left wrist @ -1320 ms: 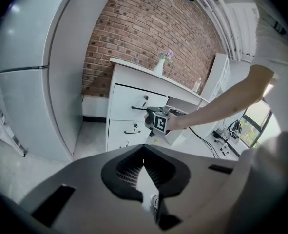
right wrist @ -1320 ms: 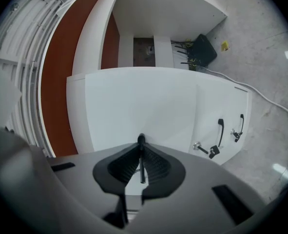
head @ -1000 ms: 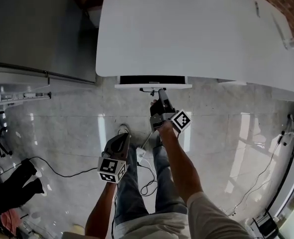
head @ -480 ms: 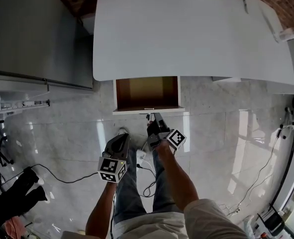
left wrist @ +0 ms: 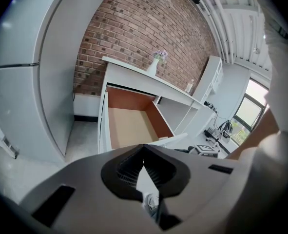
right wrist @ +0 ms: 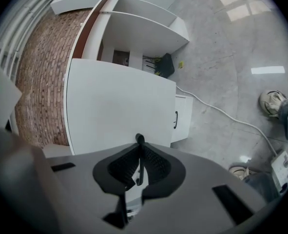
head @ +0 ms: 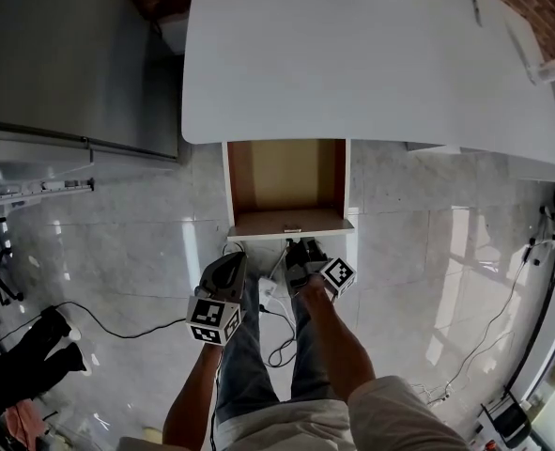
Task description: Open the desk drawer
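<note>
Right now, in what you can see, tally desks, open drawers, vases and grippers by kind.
Desk: 1
Open drawer: 1
Vase: 1
Grippers: 2, left gripper and right gripper
Total: 5

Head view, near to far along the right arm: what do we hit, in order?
Person's bare right forearm → right tongs, shut on the thin black drawer handle → open white drawer with brown wooden inside → flat white desk top.
</note>
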